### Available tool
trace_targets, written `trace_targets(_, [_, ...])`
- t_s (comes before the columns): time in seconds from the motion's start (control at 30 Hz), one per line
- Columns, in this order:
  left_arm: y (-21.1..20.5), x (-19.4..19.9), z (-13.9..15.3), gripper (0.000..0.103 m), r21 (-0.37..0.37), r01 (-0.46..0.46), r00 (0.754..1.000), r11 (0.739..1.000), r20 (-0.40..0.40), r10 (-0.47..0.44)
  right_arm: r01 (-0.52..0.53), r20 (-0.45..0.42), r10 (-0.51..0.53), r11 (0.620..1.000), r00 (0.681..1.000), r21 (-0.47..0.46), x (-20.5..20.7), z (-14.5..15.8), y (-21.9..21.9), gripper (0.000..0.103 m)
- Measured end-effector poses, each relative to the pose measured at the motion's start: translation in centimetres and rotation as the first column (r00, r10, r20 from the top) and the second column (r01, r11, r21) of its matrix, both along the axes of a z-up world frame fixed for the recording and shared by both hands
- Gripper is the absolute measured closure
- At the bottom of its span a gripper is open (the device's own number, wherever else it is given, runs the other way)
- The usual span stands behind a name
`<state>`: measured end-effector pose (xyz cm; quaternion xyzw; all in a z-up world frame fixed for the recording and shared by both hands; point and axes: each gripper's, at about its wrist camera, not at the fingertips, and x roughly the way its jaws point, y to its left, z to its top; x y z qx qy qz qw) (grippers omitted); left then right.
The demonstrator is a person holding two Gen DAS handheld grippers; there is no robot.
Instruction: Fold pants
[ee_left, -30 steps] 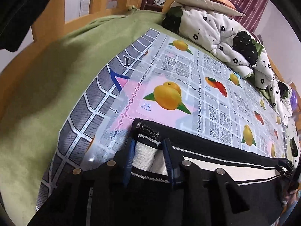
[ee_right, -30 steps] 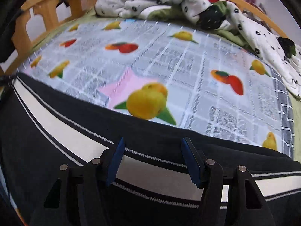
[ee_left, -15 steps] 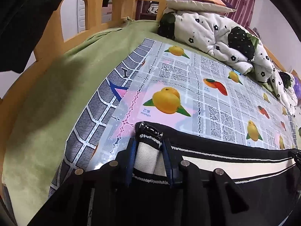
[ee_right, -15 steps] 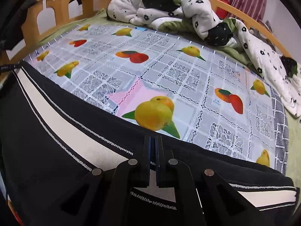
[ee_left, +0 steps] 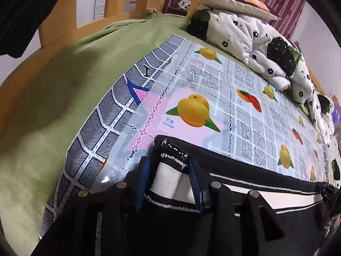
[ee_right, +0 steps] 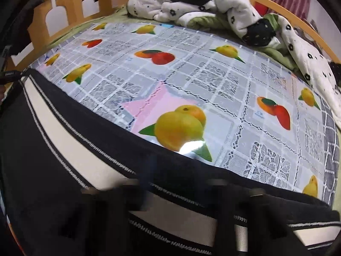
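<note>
Black pants with a white side stripe lie along the near edge of a fruit-print mat on the bed. My left gripper is shut on the pants' end with the metal clip, pinching a bunched fold of the white stripe. In the right wrist view the pants stretch from the far left across the bottom. My right gripper is blurred low over the stripe, its fingers spread wide apart with cloth under them.
A white flowered quilt and a pillow are heaped at the far side. Green sheet lies left of the mat. A wooden bed rail borders the bed.
My right gripper, shut on the pants half a second ago, has opened again and is blurred by motion. My left gripper has kept its grip on the pants' end.
</note>
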<state>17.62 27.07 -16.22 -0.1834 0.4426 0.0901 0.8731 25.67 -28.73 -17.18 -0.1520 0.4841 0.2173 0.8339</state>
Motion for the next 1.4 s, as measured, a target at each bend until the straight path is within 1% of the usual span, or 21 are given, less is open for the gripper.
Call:
trace_targets(0.03, [-0.1, 0.0, 0.1, 0.069, 0.007, 0.001, 1.0, 1.0, 0.003, -0.001, -0.009, 0.011, 0.009, 1.0, 1.0, -0.027, -0.3, 0.1, 0.4, 0.098])
trace_targets(0.07, [-0.3, -0.2, 0.4, 0.074, 0.025, 0.005, 1.0, 1.0, 0.011, -0.005, -0.02, 0.022, 0.021, 0.999, 1.0, -0.047, -0.6, 0.1, 0.7, 0.099])
trace_targets(0.13, [-0.6, -0.4, 0.8, 0.078, 0.046, 0.017, 0.999, 0.999, 0.034, -0.018, -0.028, 0.033, 0.03, 0.998, 0.999, -0.049, -1.0, 0.5, 0.7, 0.1])
trace_targets(0.23, [-1.2, -0.6, 1.4, 0.08, 0.092, 0.026, 0.998, 0.995, 0.053, -0.031, -0.002, 0.065, 0.0, 0.999, 0.998, 0.037, -1.3, 2.4, -0.4, 0.1])
trace_targets(0.37, [-0.5, -1.1, 2.4, 0.083, 0.048, -0.004, 0.993, 0.999, 0.12, -0.001, 0.03, 0.129, -0.043, 0.994, 0.991, 0.1, -1.1, 4.0, -0.5, 0.1])
trace_targets(0.47, [-0.5, -0.1, 1.4, 0.082, 0.05, -0.018, 0.997, 0.999, 0.081, 0.014, 0.037, 0.11, -0.045, 0.997, 0.993, 0.075, -0.1, 2.6, 0.1, 0.1])
trace_targets(0.53, [-0.8, 0.6, 0.4, 0.082, 0.051, -0.032, 0.998, 0.998, 0.049, 0.03, 0.076, 0.08, -0.083, 0.994, 0.993, 0.078, 0.6, 0.5, 0.0, 0.1])
trace_targets(0.57, [-0.9, 1.0, 0.0, 0.082, 0.062, -0.041, 0.999, 0.997, 0.033, 0.039, 0.09, 0.078, -0.096, 0.993, 0.992, 0.073, 0.8, -0.2, 0.0, 0.099])
trace_targets(0.63, [-1.3, 1.3, -0.2, 0.081, 0.082, -0.059, 0.998, 0.995, 0.022, 0.057, 0.118, 0.109, -0.124, 0.991, 0.986, 0.058, 0.8, -0.2, 0.3, 0.097])
trace_targets(0.7, [-1.7, 1.2, 0.2, 0.077, 0.111, -0.079, 0.997, 0.991, 0.005, 0.079, 0.14, 0.108, -0.146, 0.988, 0.983, 0.064, 1.0, 0.6, 0.0, 0.095])
trace_targets(0.73, [-2.0, 1.2, 0.6, 0.071, 0.131, -0.082, 0.997, 0.988, -0.006, 0.083, 0.145, 0.114, -0.153, 0.987, 0.982, 0.076, 0.9, 1.6, -0.6, 0.095])
trace_targets(0.77, [-2.6, 1.1, 1.2, 0.059, 0.172, -0.081, 0.996, 0.982, -0.012, 0.085, 0.149, 0.126, -0.158, 0.986, 0.979, 0.078, 0.8, 2.4, -1.3, 0.09])
trace_targets(0.83, [-3.4, 0.3, 2.1, 0.044, 0.218, -0.07, 0.997, 0.973, 0.033, 0.064, 0.189, 0.166, -0.2, 0.979, 0.966, 0.079, 0.3, 4.1, -3.4, 0.073])
trace_targets(0.87, [-4.0, -0.1, 2.6, 0.04, 0.242, -0.06, 0.996, 0.968, 0.071, 0.044, 0.217, 0.181, -0.23, 0.972, 0.956, 0.092, -0.1, 4.9, -4.8, 0.062])
trace_targets(0.9, [-4.8, -0.4, 3.0, 0.04, 0.271, -0.044, 0.995, 0.961, 0.096, 0.018, 0.239, 0.186, -0.254, 0.966, 0.949, 0.1, -0.4, 5.4, -5.9, 0.06])
trace_targets(0.97, [-5.8, -0.2, 3.1, 0.039, 0.296, -0.012, 0.995, 0.955, 0.102, -0.019, 0.284, 0.151, -0.289, 0.957, 0.945, 0.055, -0.5, 5.0, -7.8, 0.061])
trace_targets(1.03, [-6.5, 0.7, 2.4, 0.039, 0.271, 0.036, 0.996, 0.962, 0.072, -0.057, 0.293, 0.118, -0.291, 0.956, 0.949, 0.006, -0.6, 3.6, -9.0, 0.062])
trace_targets(1.13, [-6.6, 2.4, 0.0, 0.039, 0.21, 0.065, 0.998, 0.975, -0.014, -0.064, 0.327, 0.077, -0.324, 0.945, 0.943, -0.025, 0.6, 0.5, -9.8, 0.063])
trace_targets(1.17, [-6.6, 2.8, -0.8, 0.039, 0.198, 0.065, 0.998, 0.978, -0.034, -0.059, 0.335, 0.077, -0.334, 0.942, 0.94, -0.007, 0.8, 0.0, -10.0, 0.063])
trace_targets(1.23, [-6.7, 3.1, -1.1, 0.039, 0.193, 0.062, 0.998, 0.979, -0.021, -0.059, 0.346, 0.085, -0.346, 0.938, 0.934, 0.018, 1.2, 0.1, -10.2, 0.063])
trace_targets(1.4, [-7.3, 3.0, -1.0, 0.035, 0.204, 0.064, 0.998, 0.977, -0.012, -0.063, 0.372, 0.104, -0.371, 0.928, 0.923, 0.017, 1.9, 0.0, -9.7, 0.063])
